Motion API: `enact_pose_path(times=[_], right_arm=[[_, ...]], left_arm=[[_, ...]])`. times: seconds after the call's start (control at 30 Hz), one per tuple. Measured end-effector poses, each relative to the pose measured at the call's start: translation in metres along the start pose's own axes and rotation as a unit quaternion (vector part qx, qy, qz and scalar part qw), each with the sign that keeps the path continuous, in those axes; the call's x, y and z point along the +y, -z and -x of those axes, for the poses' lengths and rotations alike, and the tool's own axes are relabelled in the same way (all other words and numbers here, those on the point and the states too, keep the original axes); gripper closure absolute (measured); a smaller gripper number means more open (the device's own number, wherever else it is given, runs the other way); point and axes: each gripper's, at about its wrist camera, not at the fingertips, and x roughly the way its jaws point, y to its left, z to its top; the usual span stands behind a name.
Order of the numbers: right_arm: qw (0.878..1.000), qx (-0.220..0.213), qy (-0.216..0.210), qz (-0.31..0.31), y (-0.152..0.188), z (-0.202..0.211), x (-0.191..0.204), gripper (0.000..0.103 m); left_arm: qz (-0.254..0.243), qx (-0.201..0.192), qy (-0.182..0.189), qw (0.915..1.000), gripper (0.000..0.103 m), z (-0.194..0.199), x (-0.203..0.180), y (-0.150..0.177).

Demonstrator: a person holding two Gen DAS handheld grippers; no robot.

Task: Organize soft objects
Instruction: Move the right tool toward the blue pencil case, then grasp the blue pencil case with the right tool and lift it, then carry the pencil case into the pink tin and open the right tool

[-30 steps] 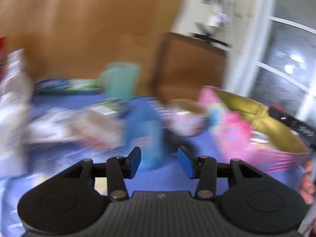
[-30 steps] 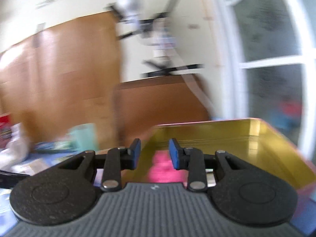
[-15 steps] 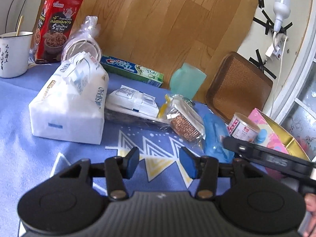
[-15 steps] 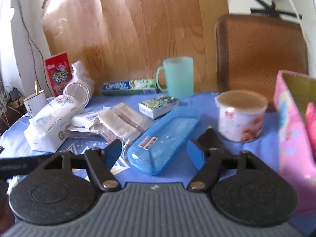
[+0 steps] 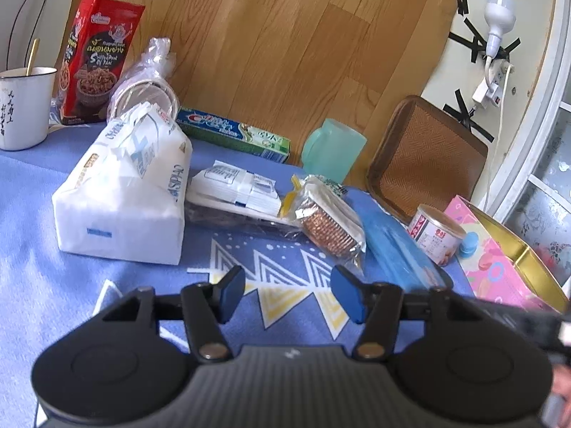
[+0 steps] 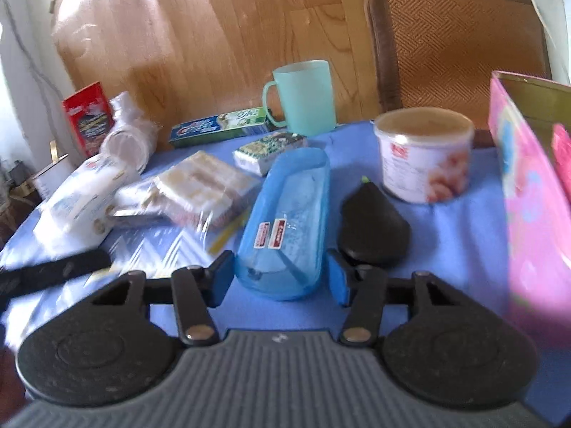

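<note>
blue patterned cloth (image 5: 43, 260) is seen over the whole tabletop, backed by a wood-grain panel (image 5: 285, 46) and a woven brown tray (image 5: 428, 157) leaned at the wall; a frosted window (image 5: 549, 192) lies to the right. the left gripper (image 5: 288, 294) is held spread over bare cloth, its jaws having just been opening, nothing between them. the white tissue pack (image 5: 125, 192) rests left of centre. the right gripper (image 6: 282, 278) has been closing, its jaws spread astride the near end of the blue case (image 6: 289, 221) (contact cannot be told).
</note>
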Motion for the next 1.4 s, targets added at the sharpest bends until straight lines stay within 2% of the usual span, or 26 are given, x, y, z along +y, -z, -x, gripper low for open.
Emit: enact_pose_path(times=[0.13, 0.2, 0.27, 0.37, 0.63, 0.7, 0.8, 0.83, 0.87, 0.93, 0.97, 1.03, 1.1, 1.13, 1.17, 1.2, 1.3, 1.4], right_arm=[[0.997, 0.007, -0.066, 0.045, 0.026, 0.039, -0.011, 0.046], [0.995, 0.009, -0.084, 0.059, 0.038, 0.054, -0.015, 0.045], [0.995, 0.007, -0.072, 0.07, 0.045, 0.062, -0.016, 0.043], [0.996, -0.003, -0.054, 0.071, 0.048, 0.064, -0.017, 0.03], [0.993, -0.004, -0.045, 0.106, 0.04, 0.053, -0.004, 0.025], [0.993, 0.007, -0.037, 0.112, 0.04, 0.047, -0.001, 0.025], [0.992, 0.016, -0.033, 0.118, 0.039, 0.043, 0.0, 0.025], [0.992, 0.016, -0.03, 0.122, 0.039, 0.043, 0.001, 0.026], [0.992, 0.015, -0.027, 0.125, 0.04, 0.044, 0.003, 0.031], [0.991, 0.012, -0.021, 0.129, 0.042, 0.046, 0.005, 0.044], [0.991, 0.01, -0.02, 0.129, 0.042, 0.047, 0.005, 0.047], [0.992, 0.009, -0.022, 0.125, 0.043, 0.048, 0.005, 0.047], [0.992, 0.008, -0.027, 0.12, 0.044, 0.05, 0.003, 0.047], [0.993, 0.006, -0.032, 0.116, 0.044, 0.052, 0.003, 0.047], [0.993, 0.001, -0.037, 0.112, 0.045, 0.055, 0.003, 0.047], [0.993, -0.008, -0.029, 0.111, 0.047, 0.059, 0.003, 0.047], [0.991, -0.047, -0.001, 0.125, 0.047, 0.077, 0.0, 0.047], [0.987, -0.101, 0.03, 0.123, 0.037, 0.1, -0.011, 0.047]], left_arm=[[0.002, 0.024, -0.003, 0.9997, 0.047, -0.008, 0.0, 0.0], [0.001, 0.032, -0.001, 0.9995, 0.042, -0.01, 0.0, 0.0], [-0.004, 0.034, 0.0, 0.9994, 0.04, -0.011, -0.002, 0.0], [-0.019, 0.035, -0.009, 0.9992, 0.038, -0.012, -0.008, 0.002], [-0.03, 0.038, -0.015, 0.9987, 0.036, -0.014, -0.012, 0.001], [-0.029, 0.04, -0.013, 0.9987, 0.031, -0.014, -0.011, 0.0], [-0.028, 0.056, 0.009, 0.998, 0.017, -0.016, -0.014, -0.003], [-0.02, 0.065, 0.021, 0.9975, 0.016, -0.016, -0.017, -0.004], [-0.006, 0.076, 0.044, 0.9962, 0.016, -0.016, -0.02, -0.006], [0.029, 0.101, 0.111, 0.9882, 0.014, -0.019, -0.03, -0.008], [0.039, 0.114, 0.131, 0.984, 0.013, -0.024, -0.036, -0.008], [0.046, 0.143, 0.148, 0.9776, 0.013, -0.037, -0.052, -0.006], [0.048, 0.165, 0.158, 0.9723, 0.017, -0.05, -0.065, -0.002], [0.038, 0.16, 0.156, 0.9739, 0.022, -0.053, -0.074, 0.0], [0.029, 0.167, 0.157, 0.9729, 0.033, -0.056, -0.082, 0.001], [0.021, 0.173, 0.149, 0.9734, 0.035, -0.058, -0.09, 0.002], [0.008, 0.165, 0.171, 0.9713, 0.036, -0.054, -0.11, -0.007], [-0.027, 0.144, 0.201, 0.9686, 0.036, -0.05, -0.145, -0.021]])
